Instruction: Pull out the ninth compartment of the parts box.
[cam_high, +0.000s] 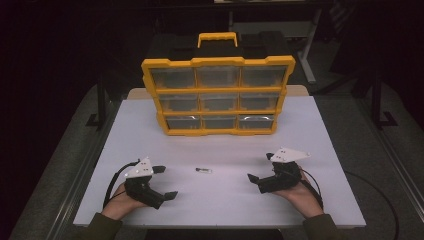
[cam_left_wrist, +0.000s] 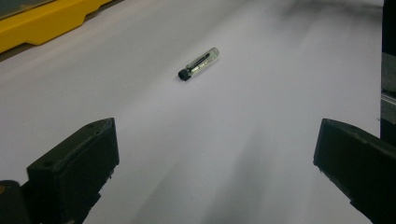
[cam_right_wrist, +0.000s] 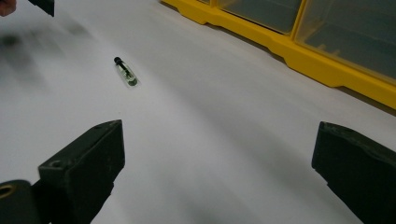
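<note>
You hold both tongs low over the white surface (cam_high: 150, 125), one each side of the single small vial (cam_high: 203, 170), likely staged so either can go in for it. The vial, clear with a black cap, lies on its side, bare surface all round it, in front of the yellow organizer (cam_high: 218, 95) and well apart from it. Left tongs (cam_high: 165, 181) are to the vial's left, jaws spread wide, nothing between them; the left gripper view has the vial (cam_left_wrist: 199, 64) ahead, black cap toward the camera. Right tongs (cam_high: 261, 167) are to the vial's right, also wide and empty; in the right gripper view the vial (cam_right_wrist: 125, 71) lies up left. The organizer stands upright behind the vial, drawer fronts facing you, probably for reach. Count: one vial, one organizer, nine drawers in three rows of three, one handle (cam_high: 217, 38) on top, two tongs.
</note>
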